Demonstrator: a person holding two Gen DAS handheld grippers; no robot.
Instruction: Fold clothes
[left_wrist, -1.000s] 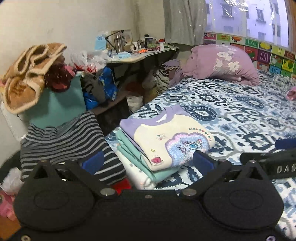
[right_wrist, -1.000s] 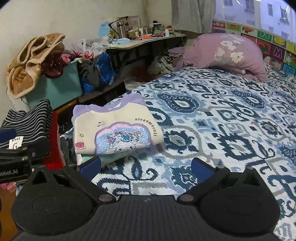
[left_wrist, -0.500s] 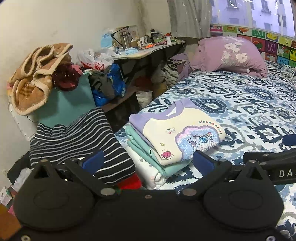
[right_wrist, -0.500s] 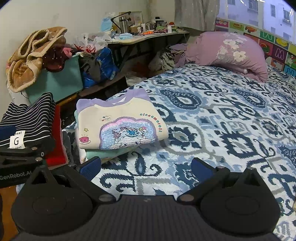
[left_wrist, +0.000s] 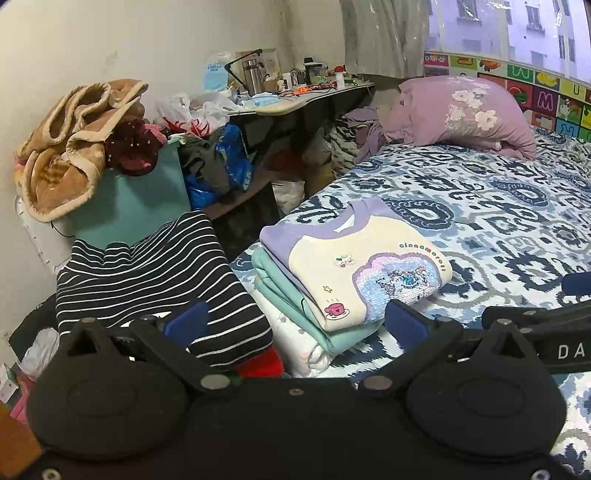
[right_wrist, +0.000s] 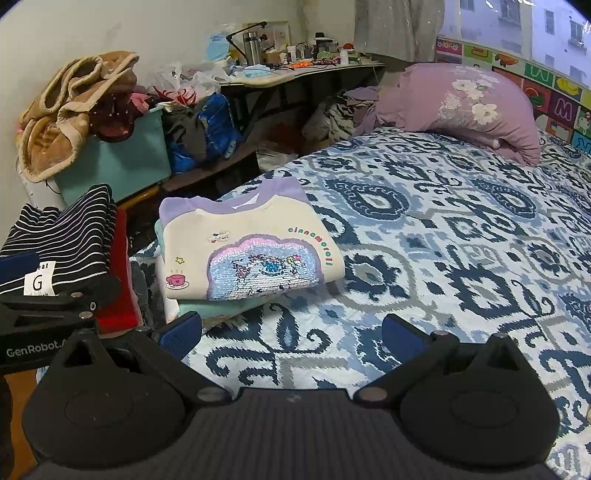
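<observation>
Bedding in a blue and white pattern, the bed (right_wrist: 461, 236) fills the right and centre of both views, with a lilac flowered pillow (right_wrist: 461, 107) at upper right. Near the bed's left edge, at centre frame, sits a neat stack of folded clothes (left_wrist: 332, 295): a cream sweatshirt (right_wrist: 247, 247) with lilac collar and a sequinned cartoon patch on top, mint and white pieces beneath. A striped black-and-white garment (left_wrist: 155, 273) lies folded at lower left, just beside the stack, over something red. The left gripper (left_wrist: 295, 321) stands wide open, holding nothing, before the stack. The right gripper (right_wrist: 291, 332) is likewise spread wide and empty above the bedspread.
</observation>
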